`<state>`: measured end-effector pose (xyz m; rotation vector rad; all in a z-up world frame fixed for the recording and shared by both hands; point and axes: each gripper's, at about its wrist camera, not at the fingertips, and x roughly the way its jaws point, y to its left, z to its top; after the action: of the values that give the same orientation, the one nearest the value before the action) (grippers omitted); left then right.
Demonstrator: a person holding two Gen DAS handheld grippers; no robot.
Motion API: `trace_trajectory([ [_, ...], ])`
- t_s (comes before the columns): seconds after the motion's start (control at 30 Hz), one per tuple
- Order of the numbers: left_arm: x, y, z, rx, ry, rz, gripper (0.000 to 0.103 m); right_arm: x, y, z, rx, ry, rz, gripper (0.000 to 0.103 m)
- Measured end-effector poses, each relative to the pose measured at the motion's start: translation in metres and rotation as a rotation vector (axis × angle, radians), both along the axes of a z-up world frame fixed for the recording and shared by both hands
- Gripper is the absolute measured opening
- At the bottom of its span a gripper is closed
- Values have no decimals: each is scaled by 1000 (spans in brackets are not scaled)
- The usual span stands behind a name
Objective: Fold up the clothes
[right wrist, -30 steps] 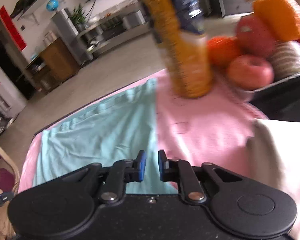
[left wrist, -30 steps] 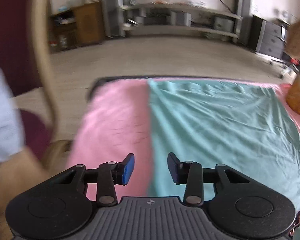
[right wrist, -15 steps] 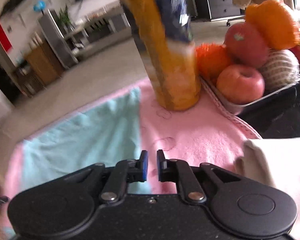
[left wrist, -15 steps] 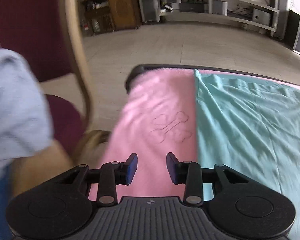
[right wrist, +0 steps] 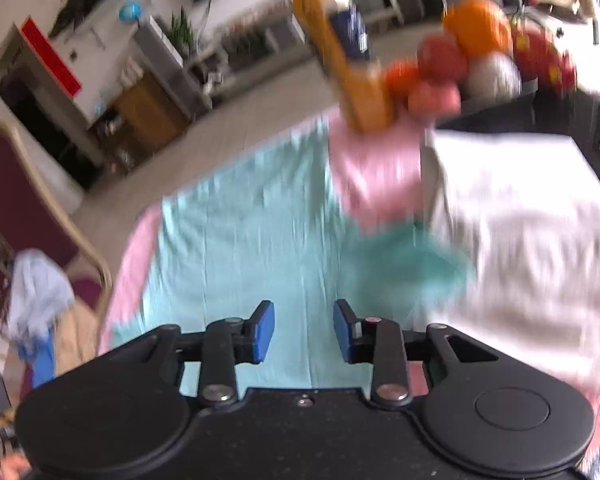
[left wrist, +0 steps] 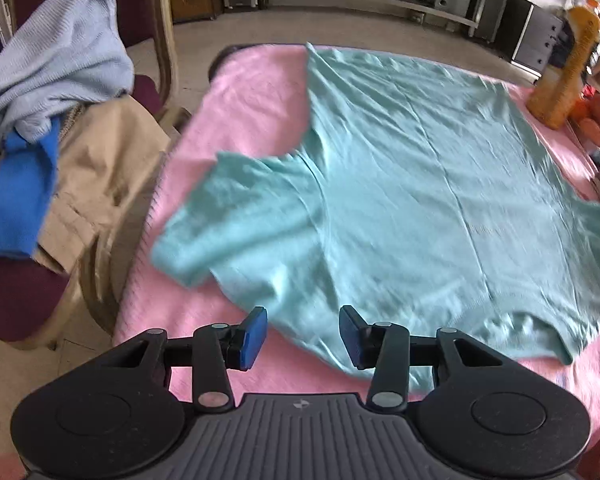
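A teal T-shirt (left wrist: 400,184) lies spread flat on a pink cloth (left wrist: 244,96) that covers the table, its left sleeve (left wrist: 228,216) pointing at the table's left edge. My left gripper (left wrist: 303,336) hovers over the shirt's near left shoulder; its jaws are opening and nothing is between them. In the blurred right wrist view the same T-shirt (right wrist: 252,240) fills the middle. My right gripper (right wrist: 303,332) hangs above its near edge, jaws opening, holding nothing.
A chair (left wrist: 160,32) at the left carries a pile of clothes: a light blue knit (left wrist: 60,60), a tan garment (left wrist: 108,160) and a blue piece (left wrist: 20,200). An orange bottle (right wrist: 348,64), a fruit tray (right wrist: 460,64) and a folded white garment (right wrist: 520,232) sit at the right.
Both grippers have pulled back toward the table's near side, so the whole shirt and its sleeves now show. The right gripper's jaws have gone from nearly shut to apart; the left's have widened slightly.
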<state>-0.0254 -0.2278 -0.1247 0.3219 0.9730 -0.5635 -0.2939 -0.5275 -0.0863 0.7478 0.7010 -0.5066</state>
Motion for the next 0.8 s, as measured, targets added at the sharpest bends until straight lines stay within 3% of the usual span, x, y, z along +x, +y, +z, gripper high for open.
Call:
trace_trajectory([
  [0.13, -21, -12, 0, 32, -104, -48, 44, 14, 23, -43, 41, 62, 56, 32],
  [0.23, -21, -19, -3, 19, -106, -53, 44, 26, 37, -63, 51, 80, 90, 29],
  [0.43, -10, -32, -16, 1, -67, -23, 44, 53, 44, -67, -90, 109, 107, 28],
  [0.63, -9, -45, -30, 24, -95, -74, 45, 70, 39, -76, -112, 95, 75, 28],
  [0.8, -8, -45, -37, 41, -61, -79, 52, 79, 37, -91, -111, 164, 90, 28],
])
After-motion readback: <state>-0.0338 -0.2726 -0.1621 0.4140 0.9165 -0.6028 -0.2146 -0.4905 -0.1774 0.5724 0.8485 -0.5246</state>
